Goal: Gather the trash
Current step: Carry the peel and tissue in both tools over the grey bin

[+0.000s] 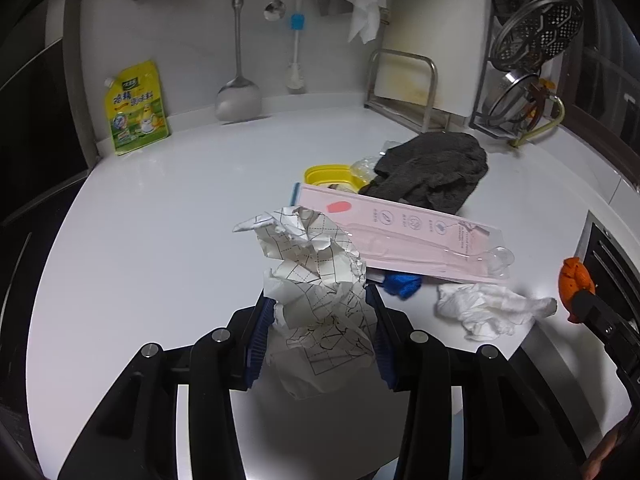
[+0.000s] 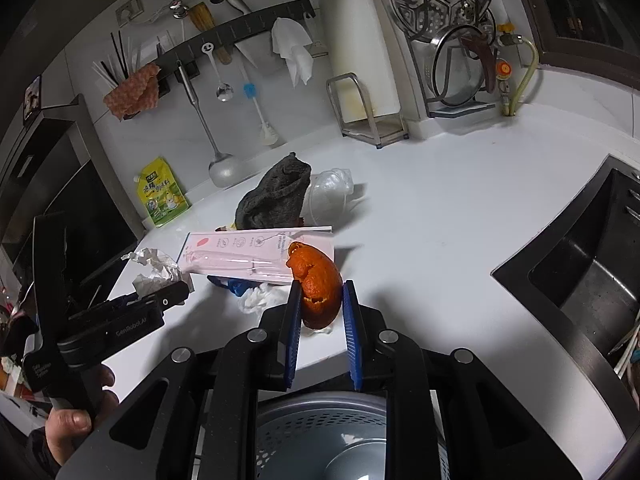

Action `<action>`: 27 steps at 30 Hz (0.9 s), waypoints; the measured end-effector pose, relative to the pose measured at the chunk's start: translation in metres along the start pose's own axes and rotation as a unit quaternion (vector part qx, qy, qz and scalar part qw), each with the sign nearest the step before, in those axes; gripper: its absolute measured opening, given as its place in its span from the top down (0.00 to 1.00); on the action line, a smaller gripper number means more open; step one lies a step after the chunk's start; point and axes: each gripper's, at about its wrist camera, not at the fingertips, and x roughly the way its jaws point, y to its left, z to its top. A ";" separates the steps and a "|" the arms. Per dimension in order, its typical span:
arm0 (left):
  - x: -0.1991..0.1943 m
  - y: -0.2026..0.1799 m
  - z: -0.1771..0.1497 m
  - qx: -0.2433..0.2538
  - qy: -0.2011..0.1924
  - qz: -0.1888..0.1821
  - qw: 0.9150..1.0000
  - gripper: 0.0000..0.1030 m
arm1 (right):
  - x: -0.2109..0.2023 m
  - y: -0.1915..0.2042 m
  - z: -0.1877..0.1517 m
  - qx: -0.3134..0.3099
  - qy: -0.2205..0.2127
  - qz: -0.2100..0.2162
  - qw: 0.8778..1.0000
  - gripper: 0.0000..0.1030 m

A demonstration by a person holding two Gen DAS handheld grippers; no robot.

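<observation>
A: Left hand-held gripper point(image 1: 320, 312)?
B: Partly closed, blue pads point(image 1: 258, 332) pressed on both sides of a crumpled sheet of grid-printed paper point(image 1: 316, 280). Wad raised off the white tabletop point(image 1: 152, 240), spilling above and below the grip.
A: Right hand-held gripper point(image 2: 319, 312)?
B: Narrow gap, clamped on a curled piece of orange peel point(image 2: 318, 280). Peel upright between the blue pads point(image 2: 349, 320), top poking out beyond the tips, held above the tabletop edge.
A: Left lying on the tabletop?
B: Crumpled white tissue point(image 1: 492, 308), just beside a pink toothbrush package point(image 1: 404, 232). Scrap of blue material point(image 1: 402, 284) tucked under the package's near edge. Dark grey cloth point(image 1: 432, 168) heaped behind, partly over a yellow lid point(image 1: 326, 172) and some clear plastic point(image 2: 330, 188).
A: Elsewhere?
B: Yellow seasoning pouch point(image 1: 138, 108) upright against the wall, well apart from the pile. Dark sink point(image 2: 592, 264) off to the right. Perforated grey bin point(image 2: 320, 440) directly below the right hand-held gripper.
</observation>
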 end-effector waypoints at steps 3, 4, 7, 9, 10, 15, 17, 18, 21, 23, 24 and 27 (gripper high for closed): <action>-0.006 0.008 -0.002 -0.006 -0.002 0.005 1.000 0.57 | -0.004 0.004 -0.003 -0.001 0.001 0.002 1.000 0.81; -0.008 0.011 -0.003 -0.007 -0.003 0.006 1.000 0.57 | -0.005 0.005 -0.004 -0.001 0.001 0.003 1.000 0.81; -0.016 0.018 -0.007 -0.009 -0.006 0.014 1.000 0.57 | -0.009 0.009 -0.006 -0.003 -0.001 0.005 1.000 0.81; -0.021 0.022 -0.010 -0.011 -0.008 0.017 1.000 0.57 | -0.011 0.011 -0.007 -0.003 -0.002 0.006 1.000 0.81; -0.024 0.025 -0.012 -0.012 -0.010 0.019 1.000 0.57 | -0.013 0.012 -0.008 -0.003 -0.003 0.007 1.000 0.81; -0.036 0.038 -0.016 -0.020 -0.016 0.031 0.999 0.57 | -0.020 0.015 -0.013 -0.002 -0.004 0.008 1.000 0.81; -0.041 0.041 -0.018 -0.022 -0.019 0.033 0.999 0.57 | -0.024 0.015 -0.016 -0.002 -0.003 0.008 1.000 0.81; -0.045 0.042 -0.019 -0.021 -0.021 0.034 0.999 0.57 | -0.025 0.016 -0.017 -0.002 -0.003 0.008 1.000 0.81; -0.057 0.039 -0.026 -0.015 -0.026 0.031 0.999 0.57 | -0.033 0.017 -0.022 -0.002 -0.002 0.005 1.000 0.81; -0.064 0.033 -0.031 -0.010 -0.026 0.023 0.999 0.57 | -0.038 0.017 -0.026 -0.002 -0.001 0.002 1.000 0.81; -0.067 0.029 -0.034 -0.008 -0.025 0.017 1.000 0.57 | -0.042 0.017 -0.029 -0.003 0.000 0.001 1.000 0.81; -0.076 0.015 -0.044 0.006 -0.024 -0.001 1.000 0.57 | -0.051 0.017 -0.039 -0.002 0.004 -0.002 1.000 0.81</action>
